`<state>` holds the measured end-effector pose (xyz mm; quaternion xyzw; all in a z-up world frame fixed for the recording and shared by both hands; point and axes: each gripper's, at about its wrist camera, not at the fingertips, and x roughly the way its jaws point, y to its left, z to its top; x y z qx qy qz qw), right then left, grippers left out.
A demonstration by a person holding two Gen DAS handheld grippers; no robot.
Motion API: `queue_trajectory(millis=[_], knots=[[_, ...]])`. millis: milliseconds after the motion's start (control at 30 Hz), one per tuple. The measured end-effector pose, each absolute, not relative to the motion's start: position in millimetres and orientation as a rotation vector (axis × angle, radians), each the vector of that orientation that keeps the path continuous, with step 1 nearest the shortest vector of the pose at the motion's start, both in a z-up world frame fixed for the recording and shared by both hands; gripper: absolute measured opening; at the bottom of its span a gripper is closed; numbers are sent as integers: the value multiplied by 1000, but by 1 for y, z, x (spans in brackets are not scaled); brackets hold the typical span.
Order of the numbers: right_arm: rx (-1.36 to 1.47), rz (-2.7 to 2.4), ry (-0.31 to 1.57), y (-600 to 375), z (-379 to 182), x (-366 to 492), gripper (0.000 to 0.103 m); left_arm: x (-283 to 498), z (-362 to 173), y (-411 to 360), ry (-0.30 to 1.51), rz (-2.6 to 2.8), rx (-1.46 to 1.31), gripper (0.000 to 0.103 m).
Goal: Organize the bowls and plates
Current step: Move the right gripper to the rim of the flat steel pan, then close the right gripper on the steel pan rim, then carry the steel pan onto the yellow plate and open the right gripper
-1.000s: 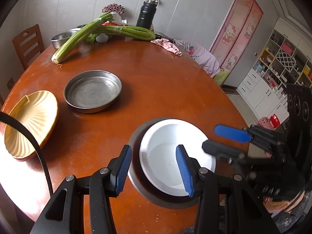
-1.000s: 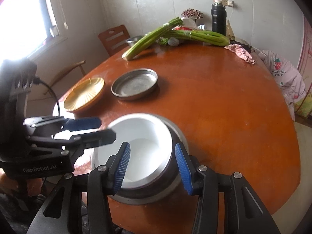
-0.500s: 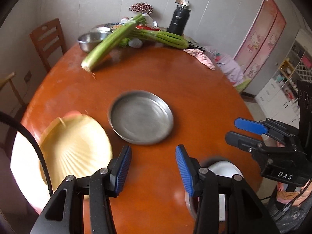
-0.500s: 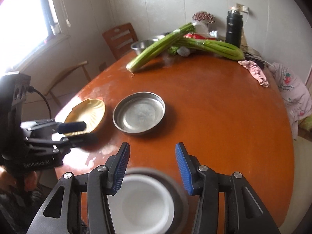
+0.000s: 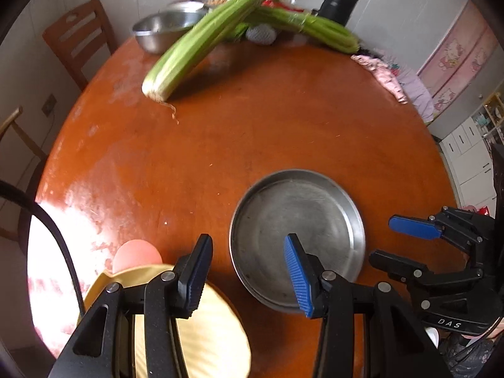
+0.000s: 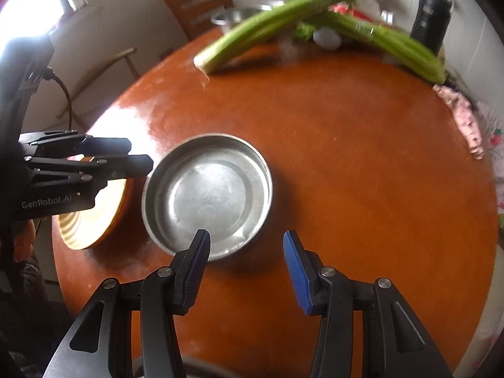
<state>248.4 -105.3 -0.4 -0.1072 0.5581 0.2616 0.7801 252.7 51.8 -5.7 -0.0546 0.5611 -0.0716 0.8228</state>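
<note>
A round shallow metal plate [image 5: 299,220] [image 6: 208,192] lies empty on the brown round table [image 5: 252,119]. Left of it lies a yellow shell-shaped plate [image 5: 214,330] [image 6: 91,220]. My left gripper [image 5: 247,241] [image 6: 138,154] hovers over the gap between the two plates, with its right finger above the metal plate's near rim. It is open and empty. My right gripper [image 6: 245,237] [image 5: 393,242] hangs over the metal plate's near right edge, also open with nothing between its fingers. A sliver of white bowl [image 5: 433,335] shows behind the right gripper.
Long celery stalks [image 5: 201,44], a steel bowl [image 5: 163,30] and a black flask [image 5: 340,0] stand at the table's far side. A pink cloth [image 5: 381,72] lies at the far right edge. A wooden chair [image 5: 78,37] stands behind the table.
Both grippers have swung away from the white bowl in its dark plate, towards the metal plate and the yellow plate. The bowl has slipped out of view. The jaws look unchanged.
</note>
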Motion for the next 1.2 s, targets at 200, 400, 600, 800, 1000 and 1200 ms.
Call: queue_trajectory(millis=[200, 400, 600, 800, 1000, 1200], knots=[[-215, 566, 1260, -106, -23, 264, 50, 263, -28, 46, 1243, -192, -140, 45], [-230, 595, 1288, -98, -36, 268, 48, 266, -37, 43, 1263, -191, -137, 42], [-283, 585, 1286, -89, -41, 267, 45, 265, -37, 39, 1258, -208, -142, 42], [-267, 558, 1266, -93, -25, 262, 45, 252, -14, 37, 1207, -234, -164, 42], [-289, 588, 1169, -78, 18, 243, 46, 231, 22, 58, 1124, -215, -183, 42], [-337, 667, 1137, -38, 35, 219, 46, 197, 45, 96, 1069, -132, -196, 42]])
